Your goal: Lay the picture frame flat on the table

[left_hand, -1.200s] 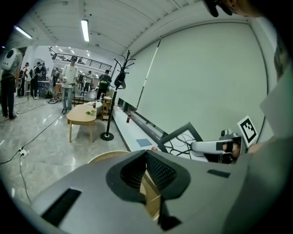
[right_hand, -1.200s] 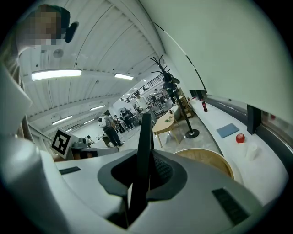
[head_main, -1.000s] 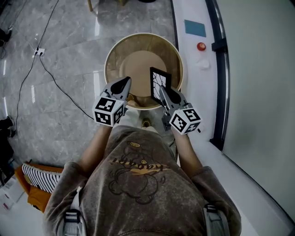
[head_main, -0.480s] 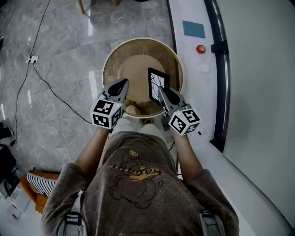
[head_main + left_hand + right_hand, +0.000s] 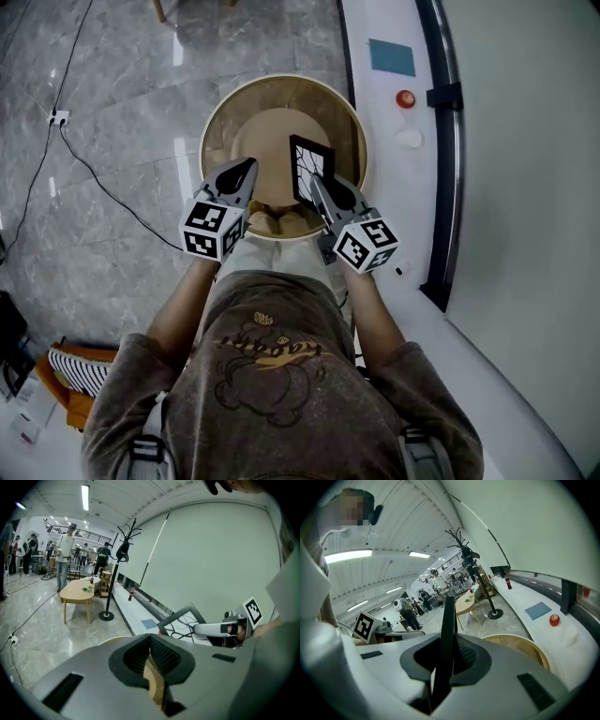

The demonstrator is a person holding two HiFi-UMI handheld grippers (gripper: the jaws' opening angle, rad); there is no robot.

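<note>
Over a marble floor (image 5: 122, 112), the frame (image 5: 309, 169) stands upright at 4 o'clock on the round table (image 5: 211, 122), clamped edge-on by the right gripper (image 5: 317, 184), while the left gripper (image 5: 247, 166) sits closed and empty at 8 o'clock; the frame should be tipped slowly toward the bare centre and let go only once flat.

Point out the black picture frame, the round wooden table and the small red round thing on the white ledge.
black picture frame (image 5: 310, 167): head view, middle of its patterned face.
round wooden table (image 5: 262, 131): head view, bare top.
small red round thing (image 5: 404, 97): head view, its centre.
</note>
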